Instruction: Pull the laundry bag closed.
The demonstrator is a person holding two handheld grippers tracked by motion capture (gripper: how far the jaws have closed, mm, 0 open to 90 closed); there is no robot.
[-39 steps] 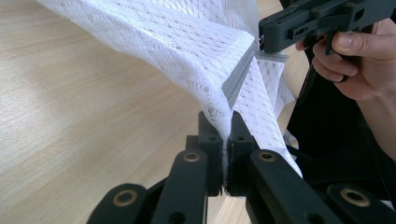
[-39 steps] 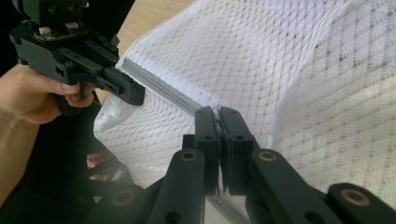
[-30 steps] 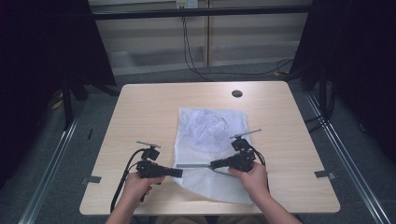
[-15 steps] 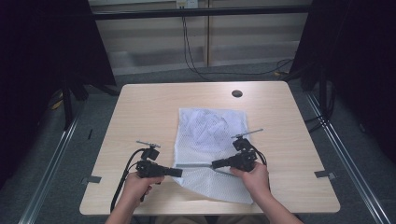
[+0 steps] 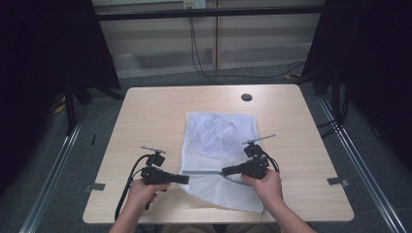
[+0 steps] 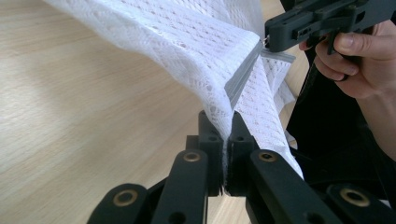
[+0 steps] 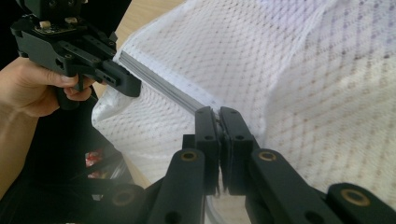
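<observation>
A white mesh bag lies flat on the wooden table, its near end lifted off the surface. A grey zip band runs along that raised edge between both grippers. My left gripper is shut on the band's left end; in the left gripper view its jaws pinch the mesh just below the grey band. My right gripper is shut on the band's right part, and its jaws clamp where the band meets the mesh.
A round dark cable hole sits near the table's far edge. Black curtains hang at both sides, and cables run down behind the table. Bare wood lies left of the bag and beyond it.
</observation>
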